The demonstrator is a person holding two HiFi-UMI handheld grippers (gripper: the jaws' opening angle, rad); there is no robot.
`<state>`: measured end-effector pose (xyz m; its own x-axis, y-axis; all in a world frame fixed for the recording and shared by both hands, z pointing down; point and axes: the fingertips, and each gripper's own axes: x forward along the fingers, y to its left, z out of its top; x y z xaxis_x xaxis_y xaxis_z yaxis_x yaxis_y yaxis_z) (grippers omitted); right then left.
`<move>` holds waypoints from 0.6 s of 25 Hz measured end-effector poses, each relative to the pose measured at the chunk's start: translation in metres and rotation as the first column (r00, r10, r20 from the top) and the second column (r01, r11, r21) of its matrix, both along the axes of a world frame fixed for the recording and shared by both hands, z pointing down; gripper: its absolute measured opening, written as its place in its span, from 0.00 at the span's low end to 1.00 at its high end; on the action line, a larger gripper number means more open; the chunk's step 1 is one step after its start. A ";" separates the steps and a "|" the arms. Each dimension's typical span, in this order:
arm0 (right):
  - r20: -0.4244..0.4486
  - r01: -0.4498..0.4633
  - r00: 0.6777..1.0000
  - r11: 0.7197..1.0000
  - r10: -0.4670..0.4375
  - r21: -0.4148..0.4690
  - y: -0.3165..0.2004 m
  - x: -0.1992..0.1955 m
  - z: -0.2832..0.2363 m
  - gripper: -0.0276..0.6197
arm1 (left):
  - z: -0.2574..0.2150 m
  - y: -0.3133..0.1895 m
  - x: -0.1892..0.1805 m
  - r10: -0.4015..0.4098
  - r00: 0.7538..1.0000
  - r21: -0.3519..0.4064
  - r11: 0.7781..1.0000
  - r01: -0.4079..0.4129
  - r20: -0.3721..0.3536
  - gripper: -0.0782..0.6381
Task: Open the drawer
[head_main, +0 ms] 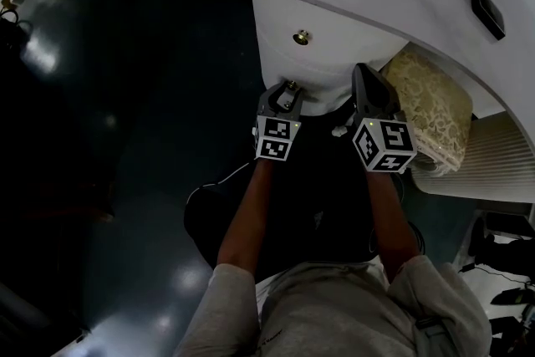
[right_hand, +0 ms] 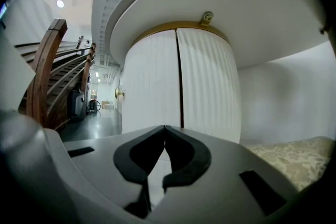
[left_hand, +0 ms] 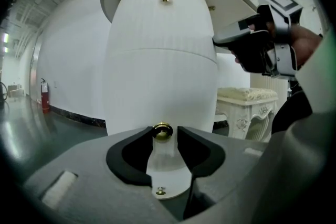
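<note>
A: Jaws, left gripper [left_hand: 165, 132]: spread, brass knob [left_hand: 162, 131] between the tips, lower centre.
B: Right gripper [right_hand: 165, 127]: jaws pressed together, empty. Drawer [left_hand: 157, 92]: white curved front, centre frame, behind the knob.

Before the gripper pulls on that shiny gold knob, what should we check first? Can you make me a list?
1. The lower gold knob sits between the left gripper's jaws: ok.
2. The jaws are squeezing the knob: not ok. They stand apart on either side of it.
3. The right gripper is out of the way: ok. Its jaws are together and empty, off to the side.
4. Nothing is stuck on the white cabinet front around the knob: ok.
5. There is room for the drawer to slide out toward the person: cannot tell.
</note>
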<state>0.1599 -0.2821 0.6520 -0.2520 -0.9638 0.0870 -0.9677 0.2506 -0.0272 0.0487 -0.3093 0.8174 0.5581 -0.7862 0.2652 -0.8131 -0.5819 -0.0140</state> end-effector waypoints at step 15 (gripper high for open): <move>-0.021 0.029 0.999 0.999 -0.030 -0.043 0.000 0.001 0.000 0.07 | 0.001 0.000 -0.003 -0.032 0.999 -0.017 0.999 0.031 -0.030 0.26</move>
<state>0.1604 -0.2825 0.6519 -0.2777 -0.9514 0.1334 -0.9605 0.2779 -0.0174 0.0455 -0.3091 0.8188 0.5412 -0.7993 0.2613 -0.8310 -0.5560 0.0204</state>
